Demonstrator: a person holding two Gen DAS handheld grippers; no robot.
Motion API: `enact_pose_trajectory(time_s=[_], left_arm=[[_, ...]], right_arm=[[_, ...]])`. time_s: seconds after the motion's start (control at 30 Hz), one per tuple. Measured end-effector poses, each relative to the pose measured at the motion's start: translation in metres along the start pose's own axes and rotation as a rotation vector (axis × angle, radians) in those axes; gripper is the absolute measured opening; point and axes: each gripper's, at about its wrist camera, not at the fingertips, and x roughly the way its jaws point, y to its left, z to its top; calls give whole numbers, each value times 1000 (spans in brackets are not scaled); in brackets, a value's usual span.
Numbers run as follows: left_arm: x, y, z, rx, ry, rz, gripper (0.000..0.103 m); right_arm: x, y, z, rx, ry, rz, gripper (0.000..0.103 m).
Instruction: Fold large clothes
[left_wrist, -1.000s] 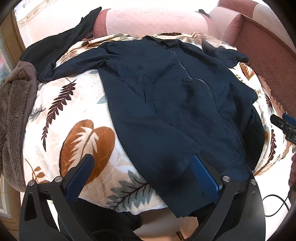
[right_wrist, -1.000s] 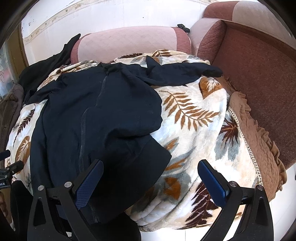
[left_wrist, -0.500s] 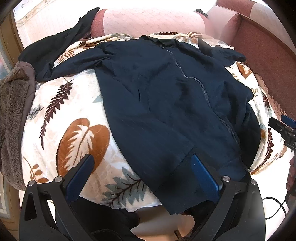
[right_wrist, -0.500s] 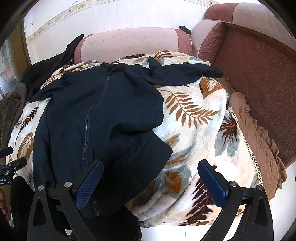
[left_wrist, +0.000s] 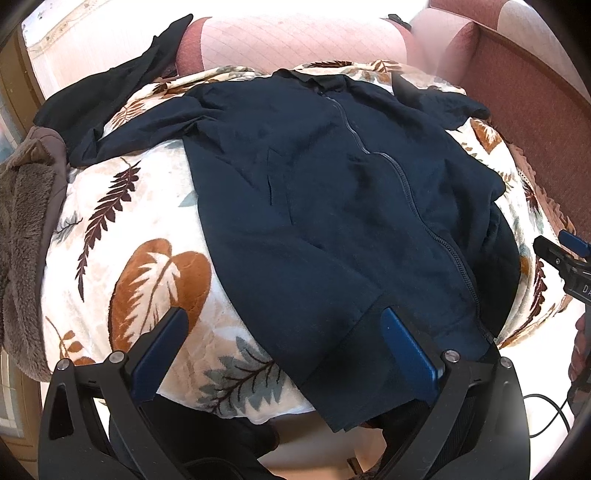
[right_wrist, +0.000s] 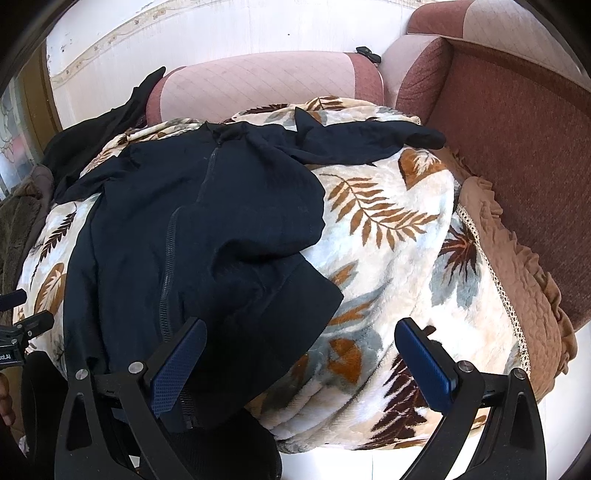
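A: Checking against a second ago: the navy zip jacket (left_wrist: 332, 206) is seen slightly more square and central in the left wrist view, so the left gripper (left_wrist: 284, 350) has been shifted a little along the hem. Nothing on the cloth itself appears moved.

B: Gripper states?

A: Both are held wide apart, nothing clamped. The left gripper is hung over the jacket's near-left hem corner; one pad (left_wrist: 406, 350) is seen over the dark fabric, the other over the leaf-print blanket (left_wrist: 140, 266). The right gripper (right_wrist: 299, 365) is placed over the near-right hem corner, which is rumpled and doubled over.

B: Jacket position?

A: Laid front-up, zipped, on the blanket covering the sofa (right_wrist: 517, 147); collar far, hem near and draped over the front edge. Sleeves are spread outward to both sides at the far end. A brown fleece garment (left_wrist: 22, 229) is noted at the left edge.

B: Meaning for the task?

A: Folding judged not yet started; the hem corners are being lined up for a grasp. The bunched right corner may need flattening first.
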Motion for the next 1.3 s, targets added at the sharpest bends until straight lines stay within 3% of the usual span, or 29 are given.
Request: enact_pose_trajectory(time_s=[0.33,0.57,0.63,0.7,0.73,0.77,0.8,0.83,0.9,0.93,1.0,1.13,1.23,1.3], left_arm=[[11,14,12,-59,46,-30,103],[33,14,24,-140,169,-113,103],[43,3,18,-141,227,-154,103],[54,-13,8,-116,297,-186,103],[59,-22,2,-95,324,-192,103],[65,-30,-3,-70,349,-185,103],[70,-36,-7,-45,365,-158,103],[76,-40,-11,-22,372,-109,89],[75,-34,-12,-40,369,-93,75],[70,-28,-10,-61,359,-110,48],[54,-7,-9,-99,348,-153,24],[38,48,-33,-186,353,-143,25],[40,77,-57,-248,414,-129,25],[33,89,-68,-271,411,-158,25]], right_arm=[[20,-13,5,8,30,-16,101],[63,-14,6,-12,108,-31,100],[78,-10,2,-27,152,-8,93],[83,-6,-2,-25,172,51,70],[80,-5,-4,-24,155,71,65],[77,-3,-4,-29,137,93,49],[73,-2,-4,-32,125,114,23],[71,-3,-3,-28,121,127,8],[59,-7,-2,3,95,171,6],[46,-14,-1,35,70,215,6],[19,-28,-1,90,23,285,6],[-18,-58,-19,171,-31,332,5],[8,-66,-48,213,90,313,5],[28,-70,-64,243,177,315,5]])
